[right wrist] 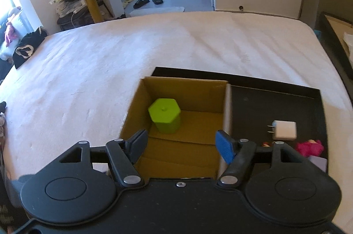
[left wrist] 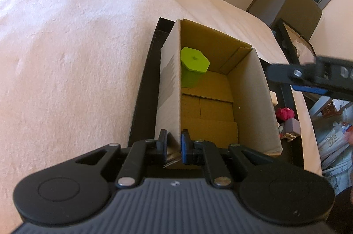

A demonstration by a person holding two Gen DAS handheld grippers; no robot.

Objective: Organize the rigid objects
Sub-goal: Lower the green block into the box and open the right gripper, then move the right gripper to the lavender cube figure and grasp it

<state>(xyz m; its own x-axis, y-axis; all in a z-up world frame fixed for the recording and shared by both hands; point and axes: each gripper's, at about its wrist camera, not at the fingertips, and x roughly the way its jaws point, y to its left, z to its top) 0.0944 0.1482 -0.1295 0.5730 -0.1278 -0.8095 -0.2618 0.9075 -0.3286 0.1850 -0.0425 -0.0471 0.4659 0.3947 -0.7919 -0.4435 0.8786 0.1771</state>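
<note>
An open cardboard box (left wrist: 251, 101) (right wrist: 226, 106) stands in a black tray (left wrist: 143, 88) (right wrist: 275, 101) on a bed. A lime green hexagonal container (left wrist: 192, 67) (right wrist: 165, 116) stands upright in the box's far left corner. My left gripper (left wrist: 174, 144) is shut on the box's near left wall, one pad on each side of the cardboard. My right gripper (right wrist: 182, 145) hovers above the box, open, with nothing between its fingers; its blurred side shows at the right of the left wrist view (left wrist: 308, 77).
In the tray right of the box lie a white plug charger (right wrist: 283, 130), a pink soft item (left wrist: 285, 113) (right wrist: 308, 146) and a lilac block (left wrist: 293, 126). A pale bedcover (right wrist: 132, 53) spreads left and beyond. Another black tray with cardboard (right wrist: 335, 35) sits off the bed's right.
</note>
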